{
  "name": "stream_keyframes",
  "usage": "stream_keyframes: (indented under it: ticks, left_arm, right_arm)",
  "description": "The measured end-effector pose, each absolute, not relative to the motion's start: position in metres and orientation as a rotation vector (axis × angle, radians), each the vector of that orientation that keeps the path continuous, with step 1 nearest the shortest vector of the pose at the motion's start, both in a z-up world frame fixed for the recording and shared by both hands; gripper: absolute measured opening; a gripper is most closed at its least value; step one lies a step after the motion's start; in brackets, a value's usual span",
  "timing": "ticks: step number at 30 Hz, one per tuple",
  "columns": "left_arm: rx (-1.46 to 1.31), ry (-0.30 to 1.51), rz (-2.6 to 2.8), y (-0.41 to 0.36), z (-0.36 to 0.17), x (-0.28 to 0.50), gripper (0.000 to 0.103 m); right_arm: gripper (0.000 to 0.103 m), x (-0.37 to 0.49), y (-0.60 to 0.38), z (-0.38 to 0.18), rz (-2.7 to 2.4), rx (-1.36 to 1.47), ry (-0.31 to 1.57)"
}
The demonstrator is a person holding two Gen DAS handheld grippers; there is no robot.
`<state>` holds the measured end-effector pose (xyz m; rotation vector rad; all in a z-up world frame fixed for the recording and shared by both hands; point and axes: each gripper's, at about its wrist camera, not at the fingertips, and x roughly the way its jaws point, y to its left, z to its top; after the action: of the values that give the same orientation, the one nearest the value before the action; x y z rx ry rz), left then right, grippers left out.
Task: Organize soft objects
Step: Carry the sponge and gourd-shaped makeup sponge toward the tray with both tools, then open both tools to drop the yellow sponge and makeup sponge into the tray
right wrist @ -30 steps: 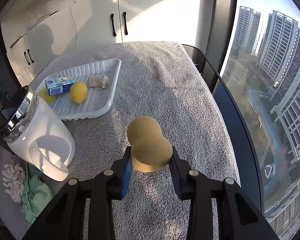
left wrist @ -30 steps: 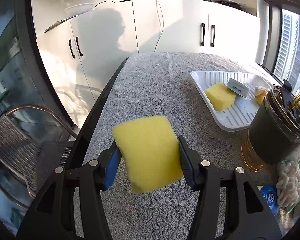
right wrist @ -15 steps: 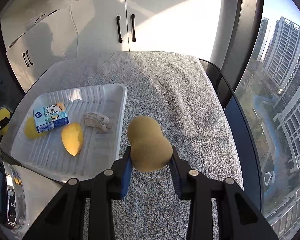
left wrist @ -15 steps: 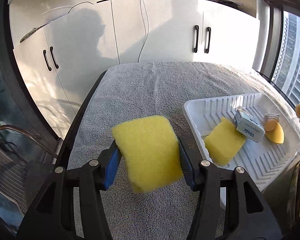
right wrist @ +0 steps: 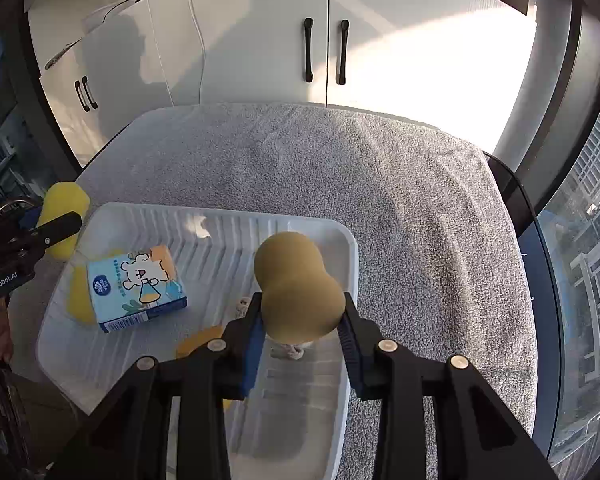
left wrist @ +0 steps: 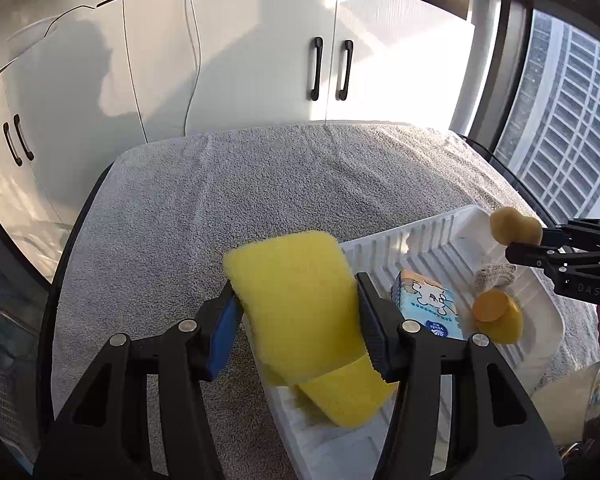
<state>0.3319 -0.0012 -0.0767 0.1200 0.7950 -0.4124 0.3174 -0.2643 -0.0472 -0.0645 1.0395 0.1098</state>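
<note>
Left gripper [left wrist: 296, 308] clamping yellow sponge [left wrist: 292, 304] over tray [left wrist: 440, 232] edge, right gripper [right wrist: 300, 316] clamping tan sponge [right wrist: 296, 292] above tray.

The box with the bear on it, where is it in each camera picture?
Left wrist view: the bear box lies in the white tray, right of centre, just past the yellow sponge that the left hand-held gripper squeezes.
Right wrist view: the bear box lies at the left of the tray, left of the tan sponge in the right hand-held gripper.
Shared landmark: the white tray.
</note>
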Motion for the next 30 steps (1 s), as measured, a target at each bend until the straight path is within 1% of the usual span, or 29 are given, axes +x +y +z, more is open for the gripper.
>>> stream_keyframes:
  ticks: [9,15,18,19,24,27,28,30]
  left_arm:
    - [0.123,0.892,-0.486,-0.026,-0.1,0.348,0.052]
    - [0.115,0.943,-0.532,-0.034,-0.106,0.353,0.058]
    - [0.137,1.021,-0.593,-0.044,-0.114,0.352,0.057]
    - [0.162,1.04,-0.596,-0.048,-0.119,0.35,0.055]
    - [0.303,1.008,-0.601,-0.057,-0.123,0.336,0.055]
    - [0.319,1.003,-0.601,-0.056,-0.123,0.333,0.055]
    - [0.317,1.002,-0.595,-0.054,-0.124,0.333,0.055]
    - [0.313,0.999,-0.586,-0.052,-0.123,0.333,0.055]
  right_arm:
    - [0.038,0.338,-0.24,-0.07,0.169,-0.128,1.093]
    - [0.038,0.348,-0.231,-0.077,0.188,-0.155,1.099]
    - [0.038,0.355,-0.221,-0.084,0.196,-0.192,1.114]
    - [0.038,0.356,-0.218,-0.087,0.202,-0.201,1.125]
    - [0.038,0.355,-0.218,-0.09,0.221,-0.204,1.158]
    - [0.039,0.351,-0.221,-0.093,0.232,-0.218,1.174]
    - [0.04,0.349,-0.221,-0.094,0.229,-0.231,1.171]
    - [0.049,0.344,-0.22,-0.093,0.226,-0.255,1.159]
